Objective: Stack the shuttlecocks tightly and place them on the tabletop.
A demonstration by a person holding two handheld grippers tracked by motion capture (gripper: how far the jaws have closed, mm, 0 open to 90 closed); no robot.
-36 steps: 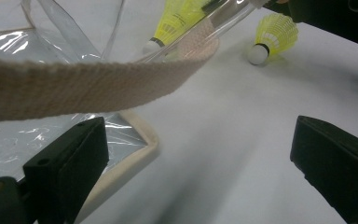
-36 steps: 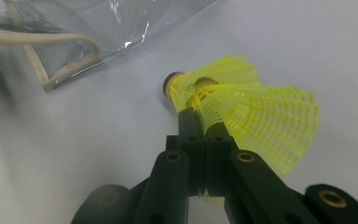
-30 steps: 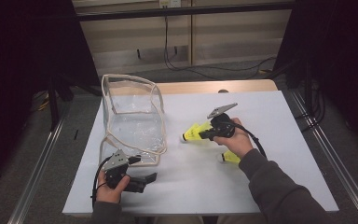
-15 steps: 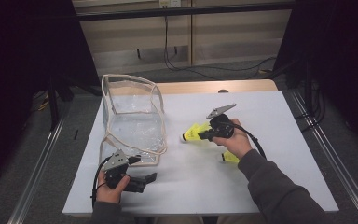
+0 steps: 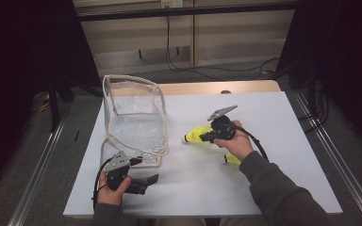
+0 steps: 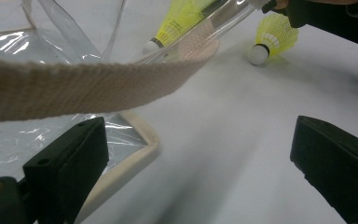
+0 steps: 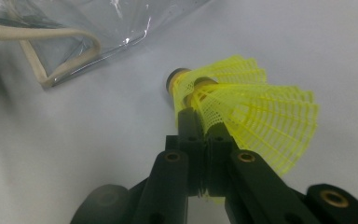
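A clear plastic bag (image 5: pixel 134 117) with beige trim stands at the table's left, its mouth facing the front. My right gripper (image 5: pixel 206 135) is shut on the skirt of a yellow shuttlecock (image 5: pixel 195 135), which hangs just right of the bag with its cork toward it. The right gripper view shows the jaws pinching the mesh skirt (image 7: pixel 251 112). A second yellow shuttlecock (image 5: pixel 231 159) lies on the table under my right wrist. My left gripper (image 5: pixel 148 181) rests open at the bag's front flap, jaws wide apart (image 6: pixel 198 172), with the beige strap (image 6: pixel 74 88) crossing above them.
The white table top (image 5: pixel 283 122) spreads to the right and front of the bag. A wooden strip (image 5: pixel 217 88) runs along its far edge. Metal rails (image 5: pixel 330 155) flank both sides. Cables trail from each gripper.
My right gripper has edged slightly left toward the bag, still holding the shuttlecock. The left gripper has stayed put.
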